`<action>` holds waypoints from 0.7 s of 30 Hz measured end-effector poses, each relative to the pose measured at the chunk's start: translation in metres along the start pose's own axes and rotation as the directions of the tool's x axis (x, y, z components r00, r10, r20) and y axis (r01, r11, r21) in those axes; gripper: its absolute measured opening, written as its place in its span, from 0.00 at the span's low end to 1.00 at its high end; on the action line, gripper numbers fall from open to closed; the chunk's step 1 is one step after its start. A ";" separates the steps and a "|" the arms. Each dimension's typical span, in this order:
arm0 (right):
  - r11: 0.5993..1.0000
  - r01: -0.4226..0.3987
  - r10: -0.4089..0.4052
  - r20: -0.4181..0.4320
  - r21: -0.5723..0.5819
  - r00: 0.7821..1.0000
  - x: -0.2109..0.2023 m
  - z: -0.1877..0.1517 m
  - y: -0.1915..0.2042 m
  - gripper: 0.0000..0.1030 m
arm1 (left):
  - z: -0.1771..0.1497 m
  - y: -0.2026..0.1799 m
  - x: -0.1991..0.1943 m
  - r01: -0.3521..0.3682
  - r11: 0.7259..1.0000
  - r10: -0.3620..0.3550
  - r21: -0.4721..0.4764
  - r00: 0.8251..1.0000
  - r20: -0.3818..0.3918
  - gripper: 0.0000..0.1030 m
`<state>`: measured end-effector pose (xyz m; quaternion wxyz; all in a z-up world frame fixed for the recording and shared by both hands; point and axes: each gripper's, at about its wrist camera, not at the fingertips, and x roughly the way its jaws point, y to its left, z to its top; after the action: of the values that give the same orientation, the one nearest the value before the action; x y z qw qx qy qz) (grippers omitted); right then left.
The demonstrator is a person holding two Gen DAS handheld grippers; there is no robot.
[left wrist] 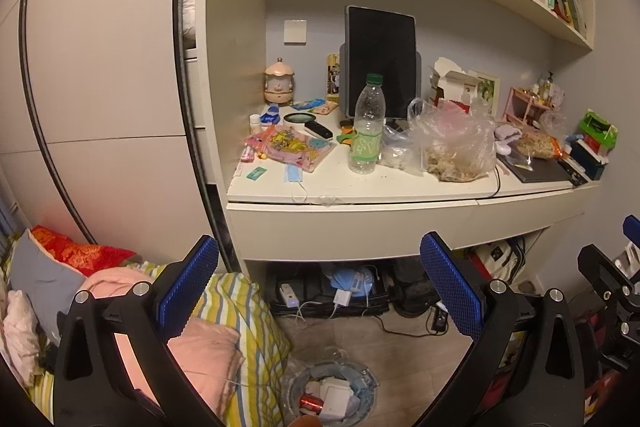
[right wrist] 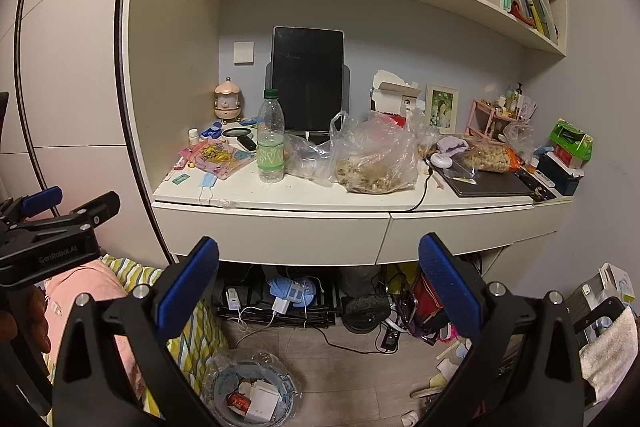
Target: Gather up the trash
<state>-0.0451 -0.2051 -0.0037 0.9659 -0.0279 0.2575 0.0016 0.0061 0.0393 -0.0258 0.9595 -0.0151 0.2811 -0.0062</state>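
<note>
Both grippers hang back from the desk (right wrist: 280, 195), level with its drawer fronts, so the step in hand looks like choosing and reaching for a first piece of trash. The left gripper (left wrist: 320, 283) has its fingers (left wrist: 188, 279) spread wide with nothing between them; the right gripper (right wrist: 320, 283) is the same, wide and empty.

Judged from here, the biggest candidate is the clear bag (right wrist: 376, 159) of crumbly brown scraps, above and slightly right of the right fingers (right wrist: 448, 287). It is thin, slack plastic and would likely sag and spill if pinched low, so it is best taken by the gathered top or handle loop and kept mouth up. A smaller clear bag (right wrist: 308, 159) touches its left side and could drag along.

The bottle (left wrist: 366, 125), upright with a green cap and green label, stands straight ahead of and above the left fingers. It looks near empty, so light and easy to tip; closing across its middle should work best.

Flat bits lie at the desk's front edge up and left: a blue mask (right wrist: 208, 183) and a small teal packet (right wrist: 180, 179).

The bin (left wrist: 328, 395), lined with plastic and already holding a red can (left wrist: 312, 404), sits on the floor below, between the left fingers, beside the bed (left wrist: 240, 311).
</note>
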 end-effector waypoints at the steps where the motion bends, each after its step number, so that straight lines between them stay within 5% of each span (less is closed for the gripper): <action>1: 1.000 0.000 0.000 0.001 -0.002 1.000 0.000 0.000 0.002 0.94 | 0.000 0.001 0.001 0.000 1.000 0.000 0.000 1.000 -0.001 0.96; 21: 1.000 0.016 -0.016 0.004 0.003 1.000 0.007 0.010 0.022 0.94 | 0.009 0.030 0.012 0.026 0.999 -0.026 0.033 1.000 0.008 0.96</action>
<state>-0.0348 -0.1825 0.0000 0.9665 -0.0285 0.2551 -0.0063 0.0214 0.0689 -0.0259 0.9607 -0.0031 0.2766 -0.0232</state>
